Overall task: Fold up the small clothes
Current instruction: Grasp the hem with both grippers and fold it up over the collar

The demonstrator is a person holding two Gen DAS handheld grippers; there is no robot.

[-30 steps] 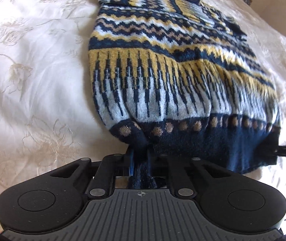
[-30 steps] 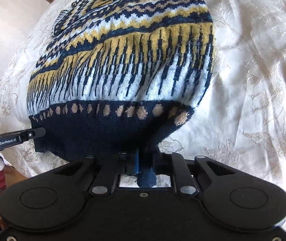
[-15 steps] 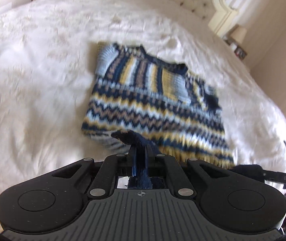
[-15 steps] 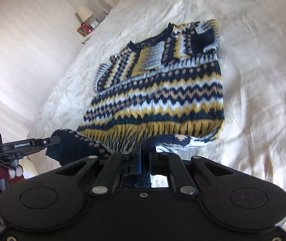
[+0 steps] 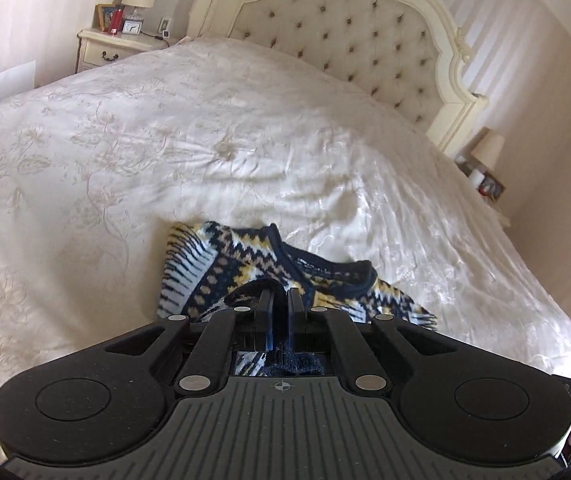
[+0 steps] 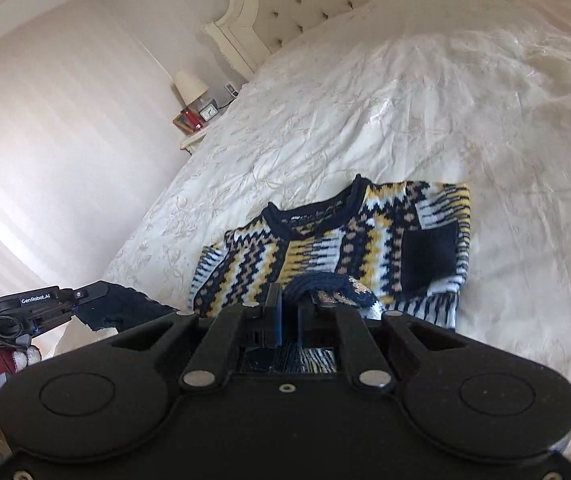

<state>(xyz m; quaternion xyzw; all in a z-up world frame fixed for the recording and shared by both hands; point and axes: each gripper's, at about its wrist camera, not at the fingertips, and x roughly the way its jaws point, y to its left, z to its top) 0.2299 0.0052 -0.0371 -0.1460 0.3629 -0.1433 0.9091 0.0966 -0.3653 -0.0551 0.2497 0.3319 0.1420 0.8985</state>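
Currently I am pinching the navy hem of the patterned sweater [image 6: 365, 240] in both my left gripper [image 5: 279, 304] and right gripper [image 6: 290, 300], jaws pressed together on knit. Hem is hanging above the chest, near the neckline; sleeves look tucked already. Laying it down on the bedspread [image 5: 165, 140] and smoothing are remaining.

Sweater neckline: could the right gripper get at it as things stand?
Probably not yet. The right gripper is shut on the sweater's dark hem, so it is occupied. The neckline itself lies uncovered on the bedspread ahead, nothing blocking.
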